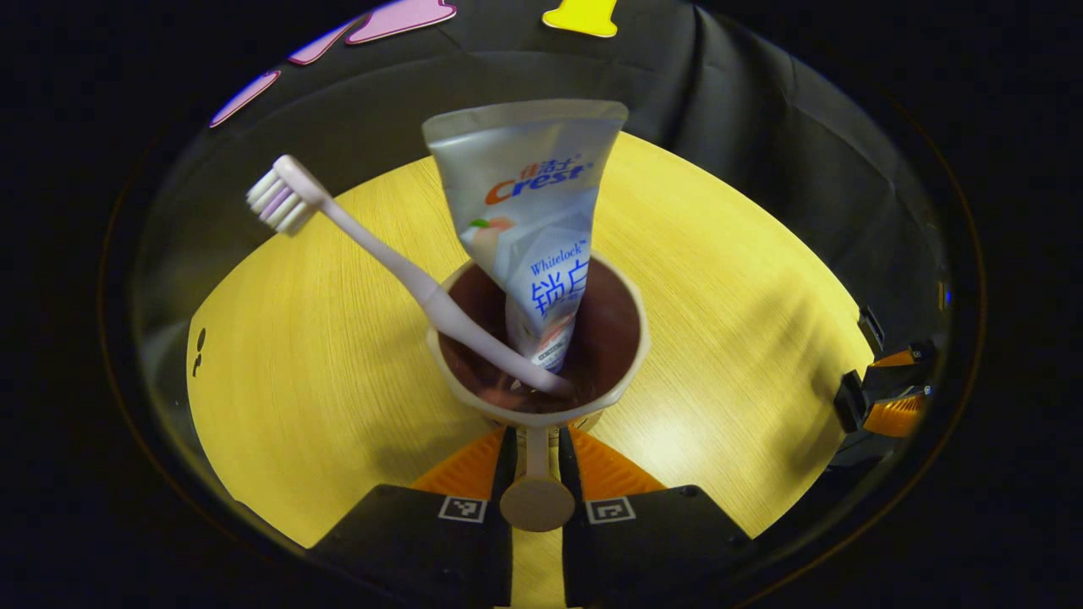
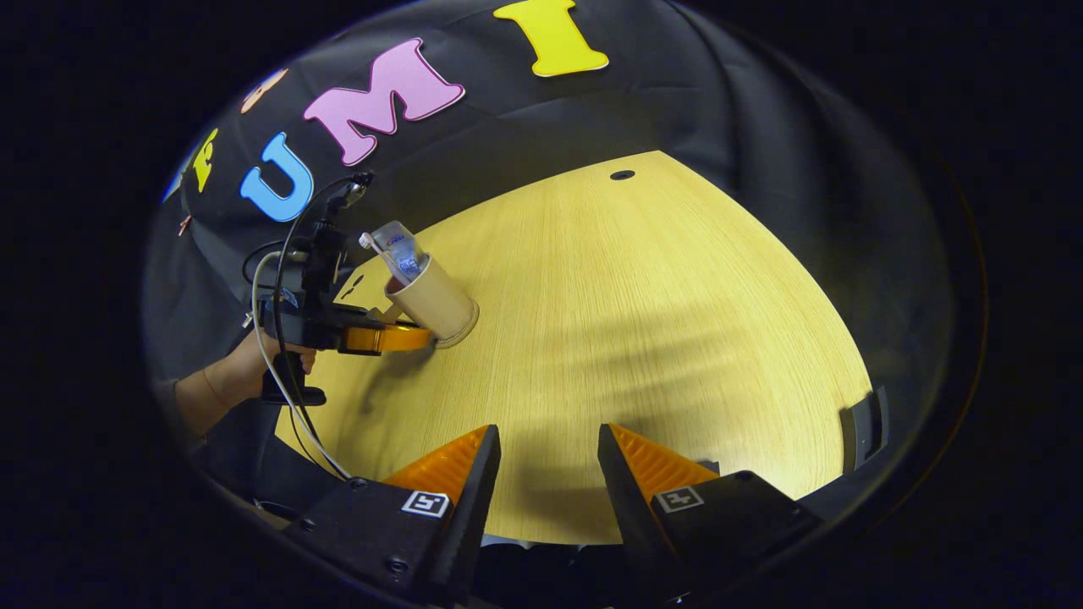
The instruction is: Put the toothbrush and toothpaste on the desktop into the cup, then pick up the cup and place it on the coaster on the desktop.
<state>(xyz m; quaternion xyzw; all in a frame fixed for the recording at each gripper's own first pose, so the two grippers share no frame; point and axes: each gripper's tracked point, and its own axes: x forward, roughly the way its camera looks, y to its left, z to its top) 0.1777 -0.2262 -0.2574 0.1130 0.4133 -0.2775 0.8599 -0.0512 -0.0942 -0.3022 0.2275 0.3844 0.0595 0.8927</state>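
Note:
A beige cup (image 1: 541, 406) with a dark inside stands on the wooden desktop (image 1: 321, 355). Inside it lean a pale toothbrush (image 1: 372, 245), bristles up to the left, and a silver toothpaste tube (image 1: 529, 203), crimped end up. My left gripper (image 1: 537, 440) is shut on the cup's thin handle (image 1: 537, 474) on the near side. In the right gripper view the cup (image 2: 431, 304) sits at the left with a slightly wider disc (image 2: 464, 326) at its foot; whether that is the coaster I cannot tell. My right gripper (image 2: 548, 457) hangs open over the near table, with nothing between its fingers.
A hand (image 2: 245, 372) holds the left gripper (image 2: 385, 338), with cables trailing from it. A small dark hole (image 2: 622, 175) marks the far desktop. The right gripper (image 1: 880, 397) shows at the table's right edge. Black cloth surrounds the round table.

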